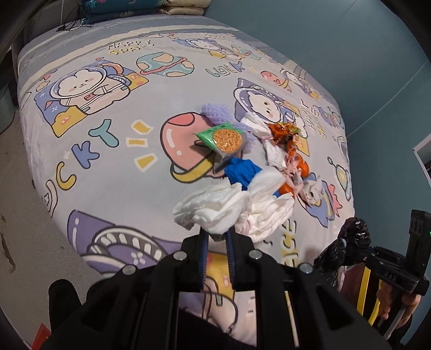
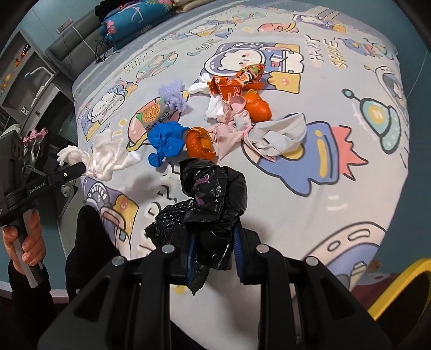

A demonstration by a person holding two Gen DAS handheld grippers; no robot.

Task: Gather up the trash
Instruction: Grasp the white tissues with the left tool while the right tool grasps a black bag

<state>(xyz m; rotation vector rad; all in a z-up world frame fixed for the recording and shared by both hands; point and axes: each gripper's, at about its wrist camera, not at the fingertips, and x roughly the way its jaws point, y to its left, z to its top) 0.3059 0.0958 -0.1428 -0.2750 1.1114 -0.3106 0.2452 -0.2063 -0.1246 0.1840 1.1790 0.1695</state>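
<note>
My left gripper [image 1: 216,235] is shut on a crumpled white tissue [image 1: 212,208], held above the bed; it also shows in the right wrist view [image 2: 105,158]. My right gripper [image 2: 215,242] is shut on a black plastic bag [image 2: 212,196], seen at right in the left wrist view [image 1: 347,242]. On the bed lie a blue glove [image 2: 167,140], orange peels [image 2: 200,142], a green noodle packet [image 1: 223,137], purple foam net [image 2: 173,94], an orange wrapper [image 2: 237,80], pink and white scraps [image 2: 231,121] and a grey cloth [image 2: 280,134].
The bed has a cartoon space-print cover [image 1: 107,134]. Pillows [image 2: 134,18] lie at its head. A teal wall [image 1: 350,53] runs along the bed's right side. A yellow-rimmed container [image 2: 398,282] sits at my lower right. Floor [image 1: 16,215] lies left of the bed.
</note>
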